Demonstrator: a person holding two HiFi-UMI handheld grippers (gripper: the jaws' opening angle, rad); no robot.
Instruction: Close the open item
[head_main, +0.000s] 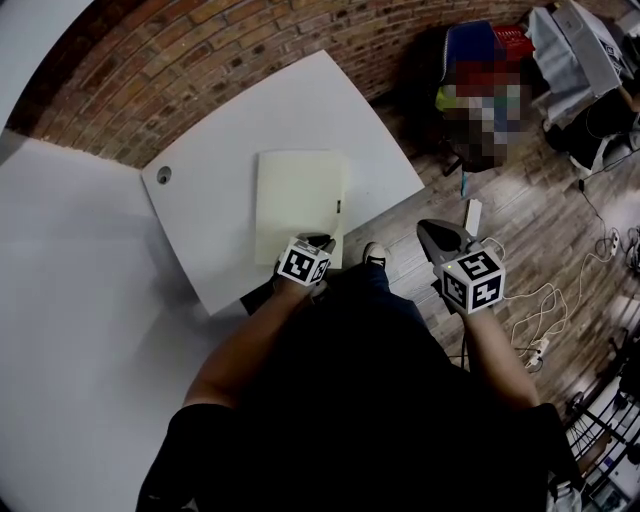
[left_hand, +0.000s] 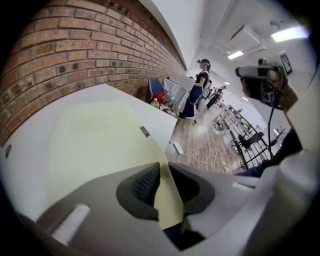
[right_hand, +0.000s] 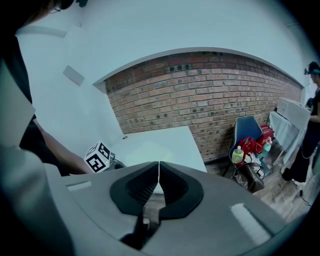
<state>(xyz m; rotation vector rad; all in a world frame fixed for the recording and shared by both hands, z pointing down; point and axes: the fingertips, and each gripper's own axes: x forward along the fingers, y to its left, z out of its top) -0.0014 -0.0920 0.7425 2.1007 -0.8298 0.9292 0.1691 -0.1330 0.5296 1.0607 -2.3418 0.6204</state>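
At the middle of the head view, a pale yellow folder (head_main: 298, 200) lies flat on the white tabletop (head_main: 375, 130), its near edge close to the tabletop's lower edge. The left gripper (head_main: 322, 241) sits at the folder's lower right corner, and the right gripper (head_main: 424, 228) hangs to the right of it, off the tabletop and over the wooden floor (head_main: 520, 250). From above the cover looks down, or nearly so.

Low in the left gripper view, the jaws stand slightly spread with the cover's corner running up between them. The sheet lies against the left pad, and the grip looks loose rather than firm. The likely trouble is a pull toward the person while the corner is caught: that could drag the folder over the near edge, or crease the thin corner. If the cover is let go short of flat, it may spring up again.

The folder looks plain, matte and thin, with a small dark tab on its right edge. I judge it light and easy to slide.

Across the right gripper view, the jaws are pressed together with nothing between them, pointing toward the tabletop and the brick wall (right_hand: 210, 95).
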